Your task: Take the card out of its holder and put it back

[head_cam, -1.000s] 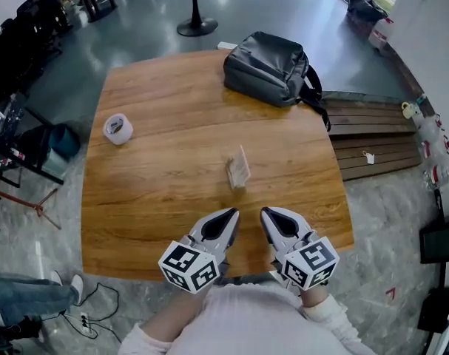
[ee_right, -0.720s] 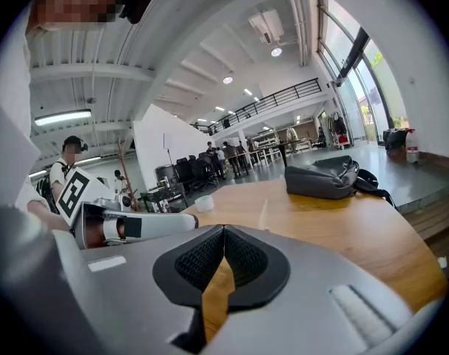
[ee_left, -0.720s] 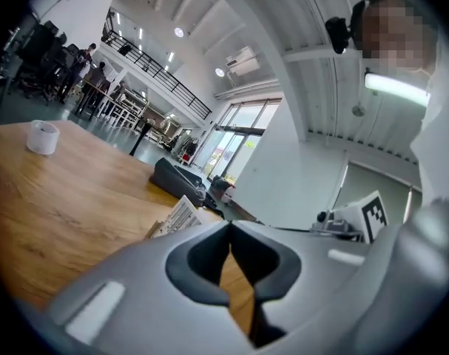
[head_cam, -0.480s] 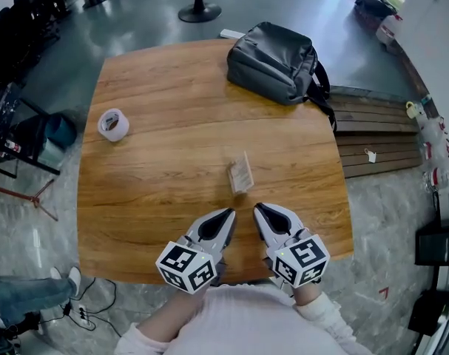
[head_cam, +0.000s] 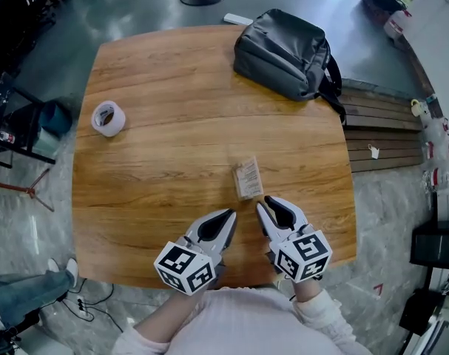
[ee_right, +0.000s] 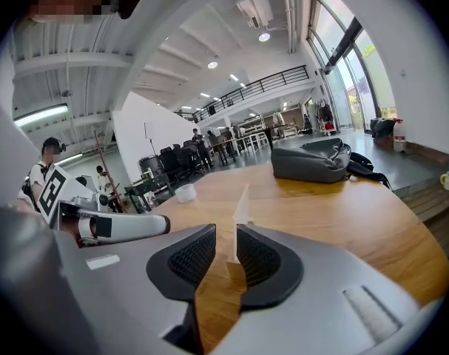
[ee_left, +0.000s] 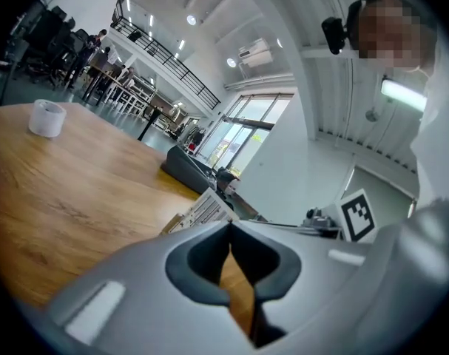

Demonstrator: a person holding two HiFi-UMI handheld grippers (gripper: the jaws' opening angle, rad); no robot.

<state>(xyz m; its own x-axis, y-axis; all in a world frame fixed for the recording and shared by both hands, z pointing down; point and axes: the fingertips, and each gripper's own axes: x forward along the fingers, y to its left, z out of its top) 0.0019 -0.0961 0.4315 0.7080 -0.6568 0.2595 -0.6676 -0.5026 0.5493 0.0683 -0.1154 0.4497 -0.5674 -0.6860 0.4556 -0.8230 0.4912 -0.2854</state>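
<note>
Near the worktop's (head_cam: 135, 168) front edge, left gripper (head_cam: 230, 214) jaws closed and empty, right gripper (head_cam: 268, 203) jaws just opened partway, empty, standing card (head_cam: 248, 177) just ahead.

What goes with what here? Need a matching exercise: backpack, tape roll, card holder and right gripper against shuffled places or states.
Things:
1. backpack
2. tape roll
3. card holder
4. right gripper

Places or states:
A. jaws apart, nothing gripped
B. left part of the table
C. far right corner of the table
D. standing near the table's near edge

Pairs: 1-C, 2-B, 3-D, 4-A.

The right gripper's jaws have just been opening. The card stands just beyond their tips, not between the pads.
</note>
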